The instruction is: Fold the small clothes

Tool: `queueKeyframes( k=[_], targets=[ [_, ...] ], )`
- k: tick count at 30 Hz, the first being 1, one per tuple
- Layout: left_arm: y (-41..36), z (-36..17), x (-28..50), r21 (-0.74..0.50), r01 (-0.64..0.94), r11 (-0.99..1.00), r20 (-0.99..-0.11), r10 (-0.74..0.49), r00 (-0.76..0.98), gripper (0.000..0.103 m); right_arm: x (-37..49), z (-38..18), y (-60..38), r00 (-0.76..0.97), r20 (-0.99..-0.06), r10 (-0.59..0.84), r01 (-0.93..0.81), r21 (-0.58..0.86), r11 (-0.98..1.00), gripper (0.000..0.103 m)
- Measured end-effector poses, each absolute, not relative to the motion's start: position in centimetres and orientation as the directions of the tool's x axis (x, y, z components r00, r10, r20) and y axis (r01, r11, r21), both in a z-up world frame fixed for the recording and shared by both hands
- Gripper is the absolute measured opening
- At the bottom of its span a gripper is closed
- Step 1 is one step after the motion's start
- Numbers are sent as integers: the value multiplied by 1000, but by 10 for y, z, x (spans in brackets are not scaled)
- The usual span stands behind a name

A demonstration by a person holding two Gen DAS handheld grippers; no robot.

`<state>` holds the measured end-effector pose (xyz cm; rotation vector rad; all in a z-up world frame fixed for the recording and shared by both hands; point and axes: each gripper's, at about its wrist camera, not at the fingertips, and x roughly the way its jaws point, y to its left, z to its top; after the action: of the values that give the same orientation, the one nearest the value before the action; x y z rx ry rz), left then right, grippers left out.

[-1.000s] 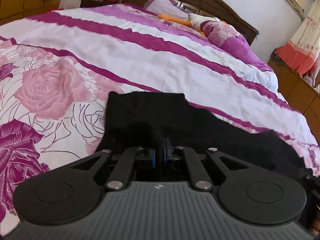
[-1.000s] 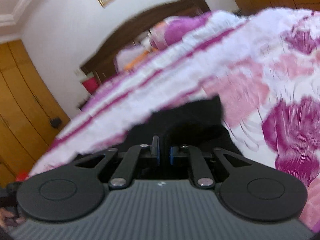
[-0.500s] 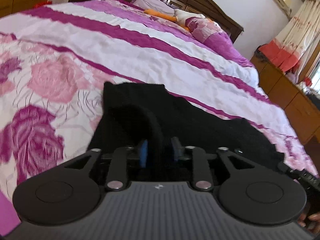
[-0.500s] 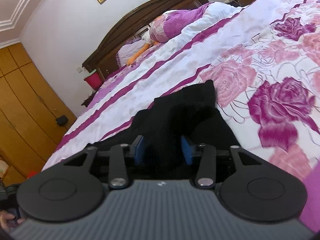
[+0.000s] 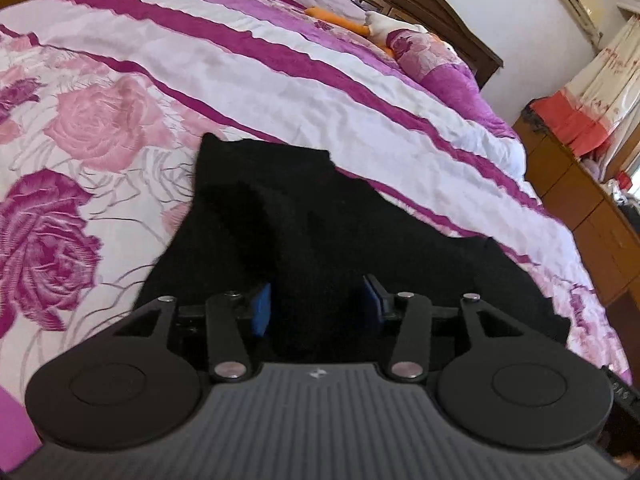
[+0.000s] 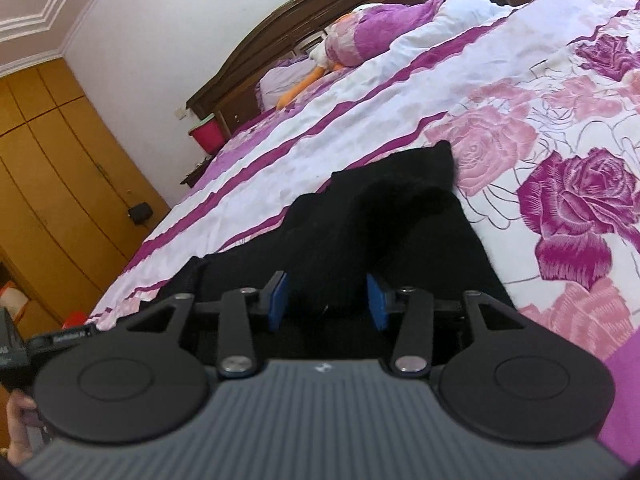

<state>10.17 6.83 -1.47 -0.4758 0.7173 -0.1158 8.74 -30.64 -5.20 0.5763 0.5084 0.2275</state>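
Note:
A black garment (image 5: 304, 216) lies spread on the flowered bedspread (image 5: 100, 128), with a raised fold running toward the camera. My left gripper (image 5: 316, 306) hovers low over its near edge. Its jaws are opening, and the fold sits loose between the blue pads (image 5: 262, 314). In the right wrist view the same black garment (image 6: 384, 216) stretches away to a pointed corner. My right gripper (image 6: 326, 300) stands open over it, blue pads (image 6: 376, 304) apart, with a ridge of cloth between them.
A dark wooden headboard (image 6: 320, 32), purple pillows (image 5: 440, 64) and an orange plush toy (image 5: 340, 20) are at the bed's far end. Wooden wardrobes (image 6: 48, 160) and a red bin (image 6: 208, 136) stand to one side, a dresser (image 5: 580, 200) to the other. A hand (image 6: 16, 412) shows at the lower left.
Both grippers went from shut on the black cloth to open, letting the fabric go. Both drew back a little from the garment, and the fold now lies slack between the pads.

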Motion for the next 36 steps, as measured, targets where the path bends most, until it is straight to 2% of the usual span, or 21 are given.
queueKeyframes(
  k=[1, 2, 3, 5, 6, 10, 14, 17, 20, 23, 26, 28, 30, 36],
  targets=[
    [69, -14, 103, -461, -53, 886, -601, -268, 753, 23, 90, -53, -307, 851, -392, 350, -68, 578, 813, 45],
    [69, -12, 104, -464, -42, 885, -597, -277, 752, 15, 92, -53, -308, 846, -393, 360, -72, 584, 808, 45],
    [72, -11, 105, -485, -28, 874, -586, -301, 753, 12, 94, -52, -309, 841, -392, 373, -79, 593, 801, 44],
    [77, -4, 105, -524, -23, 852, -553, -320, 769, 9, 96, -51, -311, 837, -377, 398, -99, 610, 786, 30],
    [78, 0, 105, -527, -17, 849, -537, -318, 781, 9, 98, -48, -312, 832, -364, 418, -118, 619, 776, 12],
    [83, 20, 117, -524, -9, 851, -482, -289, 827, 9, 106, -32, -319, 853, -279, 441, -167, 654, 737, 13],
    [87, 26, 146, -509, -43, 860, -491, -249, 835, 9, 128, -21, -324, 882, -248, 400, -147, 662, 735, 13],
    [85, 22, 168, -480, -53, 876, -514, -232, 826, 9, 149, -24, -324, 887, -276, 371, -104, 663, 741, 15],
    [80, 13, 191, -445, -80, 892, -563, -210, 799, 11, 168, -32, -317, 880, -344, 327, -49, 619, 783, 17],
    [84, 10, 198, -489, -81, 868, -585, -258, 768, 13, 176, -40, -311, 875, -400, 274, 8, 577, 817, 31],
    [87, 16, 189, -498, -51, 866, -559, -275, 782, 27, 168, -41, -310, 882, -389, 264, 6, 572, 820, 37],
    [89, 23, 181, -478, -50, 877, -549, -254, 796, 40, 159, -36, -309, 891, -371, 260, -16, 548, 836, 48],
    [92, 32, 173, -470, -41, 882, -523, -241, 817, 46, 153, -30, -309, 899, -361, 248, -24, 524, 851, 48],
    [93, 52, 161, -430, -16, 903, -504, -225, 834, 46, 142, -23, -306, 896, -347, 276, -81, 484, 871, 48]
  ],
)
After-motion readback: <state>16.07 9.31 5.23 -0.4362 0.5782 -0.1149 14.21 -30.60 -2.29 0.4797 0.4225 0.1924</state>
